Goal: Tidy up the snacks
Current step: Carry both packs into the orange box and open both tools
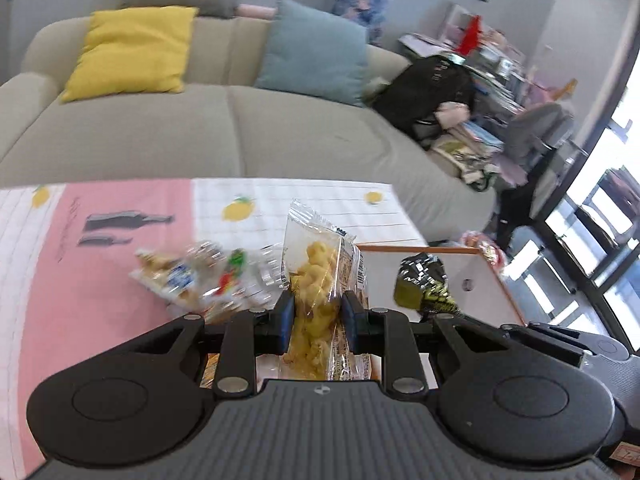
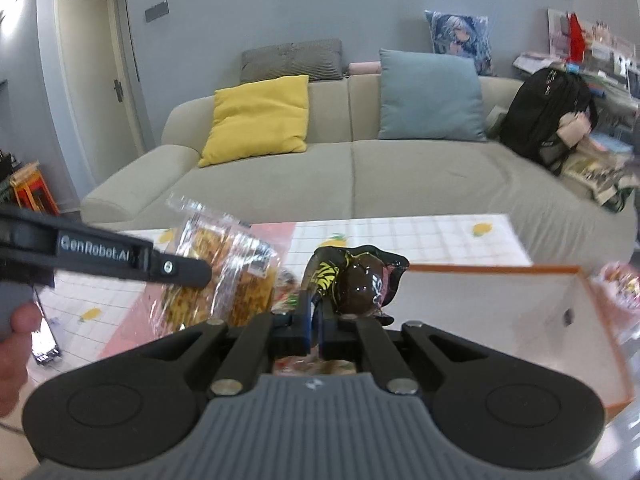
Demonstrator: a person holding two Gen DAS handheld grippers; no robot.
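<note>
My left gripper (image 1: 316, 314) is shut on a clear packet of yellow snack pieces (image 1: 316, 276), held upright above the table. The same packet (image 2: 224, 280) shows at the left of the right wrist view, beside the left gripper's arm (image 2: 100, 258). My right gripper (image 2: 316, 320) is shut on the edge of a dark glossy snack packet with yellow print (image 2: 356, 280); in the left wrist view that dark packet (image 1: 424, 284) hangs over a white box with an orange rim (image 1: 496, 276). More clear snack packets (image 1: 196, 276) lie on the table to the left, blurred.
A pink and white tablecloth with lemon prints (image 1: 100, 240) covers the table. Behind it stands a beige sofa (image 2: 360, 168) with a yellow cushion (image 2: 260, 116), a blue cushion (image 2: 432, 96) and a black backpack (image 2: 548, 116). A person's hand (image 2: 16, 340) shows at the left edge.
</note>
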